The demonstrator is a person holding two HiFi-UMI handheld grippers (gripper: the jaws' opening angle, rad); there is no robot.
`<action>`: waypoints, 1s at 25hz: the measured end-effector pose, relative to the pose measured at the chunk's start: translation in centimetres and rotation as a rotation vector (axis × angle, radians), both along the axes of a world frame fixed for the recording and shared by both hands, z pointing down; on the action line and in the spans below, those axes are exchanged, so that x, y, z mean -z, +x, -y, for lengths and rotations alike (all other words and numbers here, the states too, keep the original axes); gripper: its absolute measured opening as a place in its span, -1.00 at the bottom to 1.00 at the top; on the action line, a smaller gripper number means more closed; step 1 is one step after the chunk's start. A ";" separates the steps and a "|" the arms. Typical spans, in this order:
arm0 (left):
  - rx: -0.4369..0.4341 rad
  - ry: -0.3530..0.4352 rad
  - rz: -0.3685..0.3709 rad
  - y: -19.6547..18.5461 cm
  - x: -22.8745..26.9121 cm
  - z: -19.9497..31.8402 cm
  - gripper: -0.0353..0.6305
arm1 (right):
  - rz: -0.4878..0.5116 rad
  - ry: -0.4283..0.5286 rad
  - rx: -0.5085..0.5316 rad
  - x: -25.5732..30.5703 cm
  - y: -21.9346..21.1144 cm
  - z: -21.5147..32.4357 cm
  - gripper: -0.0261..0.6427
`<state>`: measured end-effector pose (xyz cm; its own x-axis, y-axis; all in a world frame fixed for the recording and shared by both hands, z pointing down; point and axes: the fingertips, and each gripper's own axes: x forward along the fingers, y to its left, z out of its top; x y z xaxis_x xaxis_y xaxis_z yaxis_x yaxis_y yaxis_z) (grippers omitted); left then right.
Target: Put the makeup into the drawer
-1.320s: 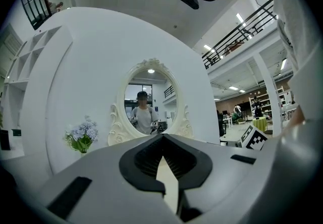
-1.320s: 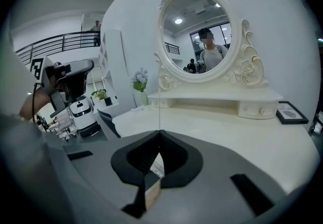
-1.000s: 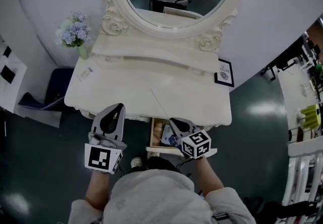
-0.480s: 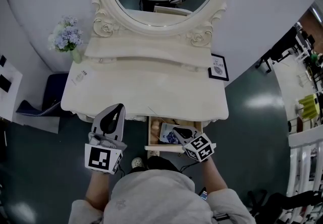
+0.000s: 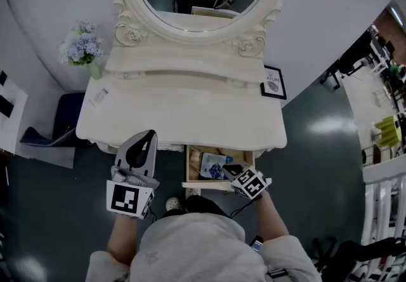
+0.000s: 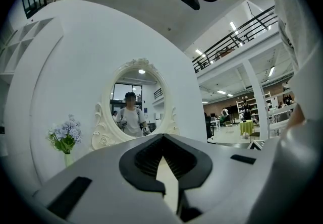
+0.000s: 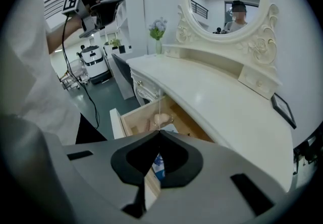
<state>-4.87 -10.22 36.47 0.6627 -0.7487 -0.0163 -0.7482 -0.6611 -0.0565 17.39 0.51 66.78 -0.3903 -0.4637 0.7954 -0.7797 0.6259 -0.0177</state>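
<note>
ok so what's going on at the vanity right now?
A person stands at a white dressing table with a gripper in each hand. The drawer under the tabletop is pulled open and holds a blue-and-white packet and some pale items. The right gripper points down into the drawer, fingers shut, with no makeup visible between them. The left gripper is held level at the table's front edge, fingers shut and empty.

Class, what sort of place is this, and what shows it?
Probably a mock bedroom corner staged inside a large hall: an ornate dressing table with an oval mirror and a vase of flowers stands against a white backdrop, with a mezzanine railing beyond.
</note>
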 end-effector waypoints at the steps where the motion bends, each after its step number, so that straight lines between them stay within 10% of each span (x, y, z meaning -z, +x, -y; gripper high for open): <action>1: 0.000 -0.005 0.004 -0.1 -0.1 0.0 -0.86 | -0.017 -0.012 0.007 -0.6 0.2 -0.1 -0.87; 25: 0.028 0.014 -0.007 -0.3 0.4 0.4 -0.86 | -0.269 -0.231 0.043 -7.3 1.7 0.2 -0.86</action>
<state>-5.13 -10.59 36.10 0.6413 -0.7666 -0.0312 -0.7668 -0.6390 -0.0602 19.04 0.30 74.10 -0.1680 -0.2471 0.9543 -0.7490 0.6614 0.0394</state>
